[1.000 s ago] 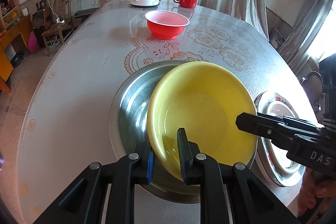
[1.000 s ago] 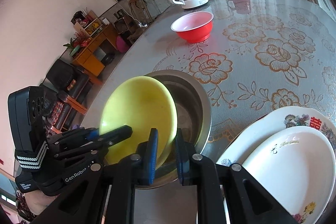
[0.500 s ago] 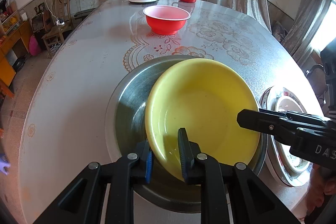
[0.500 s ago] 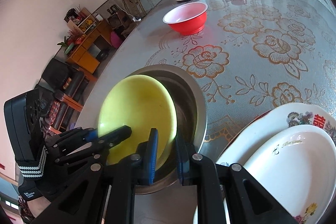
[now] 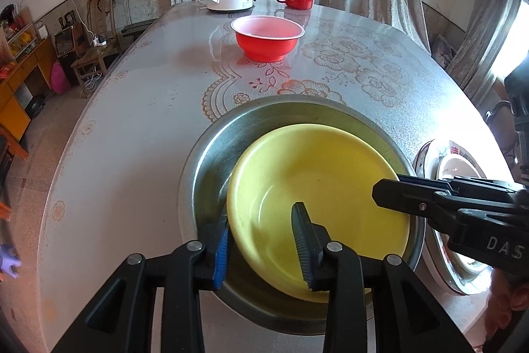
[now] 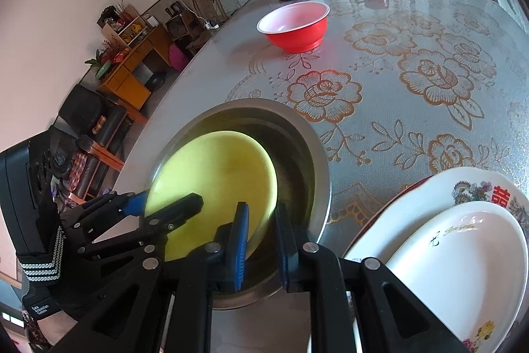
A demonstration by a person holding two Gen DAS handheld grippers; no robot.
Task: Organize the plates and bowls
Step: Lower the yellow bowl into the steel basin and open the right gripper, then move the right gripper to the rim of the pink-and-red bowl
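Having been lowered since a second ago, the yellow bowl [image 5: 317, 204] is now nested in the steel basin [image 5: 211, 154]; both jaws have been released. The left gripper [image 5: 261, 240] straddles its near rim, parted. The right gripper [image 6: 261, 240] is likewise opened around the rim. Smooth glossy plastic within brushed metal; ceramic plates [image 6: 456, 257] lie just right.

- My right tool [image 5: 390, 196] carries the white letters "DAS" on its body.
- The small white plate [image 6: 463, 263] reads "Rose Garden" in script.
- The large floral plate [image 6: 489, 187] bears a red double-happiness character.
- My left tool [image 6: 172, 204] has a white label, too small to read surely.
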